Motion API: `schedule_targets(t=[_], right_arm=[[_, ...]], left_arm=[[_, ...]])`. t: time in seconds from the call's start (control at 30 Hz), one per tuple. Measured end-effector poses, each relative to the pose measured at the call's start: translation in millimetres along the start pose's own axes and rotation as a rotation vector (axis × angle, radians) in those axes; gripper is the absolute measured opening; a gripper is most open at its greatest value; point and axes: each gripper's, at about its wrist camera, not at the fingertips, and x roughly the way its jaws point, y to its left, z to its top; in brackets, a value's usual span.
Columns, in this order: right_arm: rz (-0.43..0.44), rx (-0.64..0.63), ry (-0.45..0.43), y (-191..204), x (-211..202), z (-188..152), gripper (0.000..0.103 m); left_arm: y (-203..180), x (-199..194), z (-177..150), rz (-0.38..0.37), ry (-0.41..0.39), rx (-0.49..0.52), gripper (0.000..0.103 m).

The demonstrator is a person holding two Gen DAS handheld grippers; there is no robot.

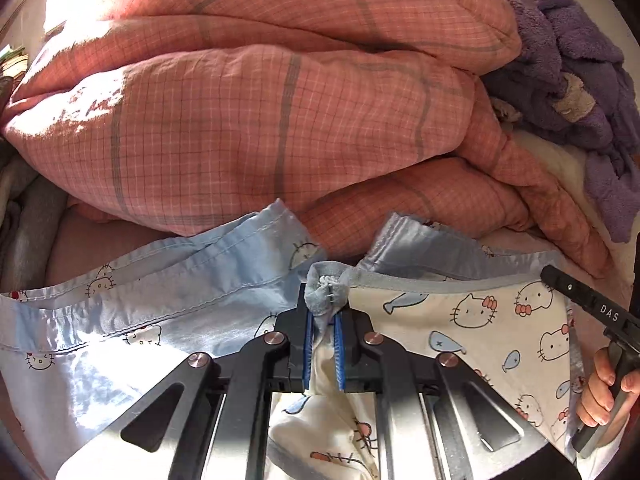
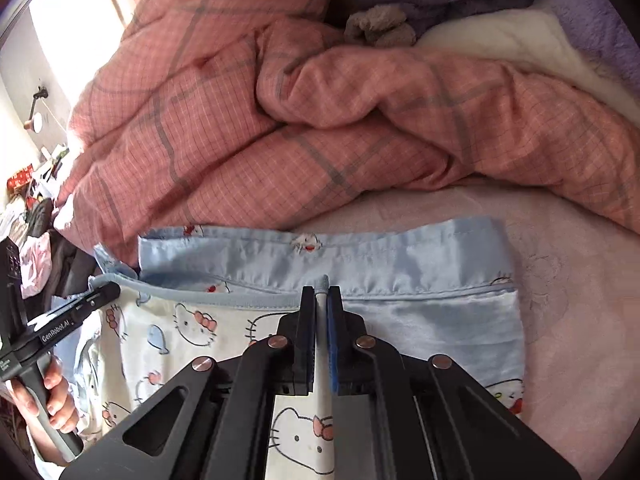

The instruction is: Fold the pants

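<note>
Pants (image 1: 472,320) pinched by both claws; purple fleece (image 1: 576,80) clearest in left view.

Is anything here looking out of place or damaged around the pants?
No damage shows. The pants lie partly inside out: the pale blue hem is turned back over the printed side. Both the left gripper and right gripper pinch the edge. The pink quilt crowds behind.

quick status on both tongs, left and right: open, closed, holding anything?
Left tongs: closed, pinching the bunched blue edge of the cat-print pants.
Right tongs: closed, clamped on a fold of the same pants.
</note>
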Motion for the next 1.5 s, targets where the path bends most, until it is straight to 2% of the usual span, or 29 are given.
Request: schedule_targets(t=[0.07,0.13,0.2,0.27,0.33,0.43,0.53,0.6,0.7,0.77,0.83,0.9,0.97,1.03,1.1,1.13,1.17,1.2,1.3,1.4,1.43,1.5], right_arm=[[0.022,0.010,-0.102,-1,-32,3,0.004],[0.026,0.008,-0.219,1,-65,6,0.004],[-0.052,-0.013,-0.324,5,-90,9,0.004],[-0.154,-0.023,-0.388,8,-103,9,0.004],[-0.171,-0.013,-0.359,2,-97,11,0.004],[-0.219,-0.016,-0.245,-5,-64,15,0.004],[-0.272,-0.014,-0.130,-14,-25,10,0.004],[-0.304,-0.017,-0.061,-19,-6,4,0.004],[-0.325,-0.013,-0.006,-24,9,2,0.004],[-0.311,0.002,-0.024,-27,7,3,0.005],[-0.306,0.011,-0.042,-29,3,4,0.005],[-0.314,0.007,-0.054,-29,-2,4,0.007],[-0.339,-0.007,-0.074,-24,-7,3,0.012],[-0.365,-0.021,-0.112,-20,-19,2,0.019],[-0.358,-0.020,-0.155,-14,-32,2,0.035],[-0.345,-0.015,-0.185,-13,-41,2,0.037],[-0.335,-0.010,-0.216,-11,-50,2,0.045],[-0.325,-0.004,-0.250,-9,-60,2,0.054],[-0.297,-0.001,-0.346,-1,-85,-3,0.057],[-0.255,0.000,-0.424,3,-108,1,0.061],[-0.237,-0.001,-0.450,5,-113,3,0.062],[-0.207,-0.017,-0.482,8,-122,3,0.064]], left_arm=[[-10,-16,2,-0.014,-0.067,0.047,0.008],[-20,-28,3,-0.065,-0.117,0.082,0.008],[-24,-28,5,-0.121,-0.128,0.093,0.009],[-33,-17,5,-0.100,-0.115,0.113,0.009],[-40,-1,1,-0.030,-0.110,0.149,0.009],[-39,27,-4,0.023,-0.056,0.158,0.009],[-34,41,-5,0.021,-0.023,0.147,0.008],[-26,42,-4,-0.019,-0.019,0.113,0.009],[-20,43,-3,-0.026,-0.009,0.085,0.013],[-21,42,-3,-0.003,-0.012,0.097,0.019],[-25,35,-2,0.047,-0.043,0.114,0.049],[-27,20,-6,0.104,-0.121,0.142,0.058],[-31,4,-5,0.131,-0.191,0.159,0.061],[-31,-13,-5,0.135,-0.248,0.161,0.066],[-32,-35,-4,0.135,-0.304,0.166,0.073],[-33,-43,-2,0.142,-0.322,0.169,0.083],[-34,-50,0,0.152,-0.335,0.169,0.090],[-34,-56,1,0.160,-0.341,0.164,0.101],[-33,-64,1,0.151,-0.355,0.159,0.103],[-35,-57,6,0.175,-0.340,0.154,0.103],[-34,-55,7,0.171,-0.326,0.151,0.103],[-33,-40,10,0.165,-0.222,0.153,0.103]])
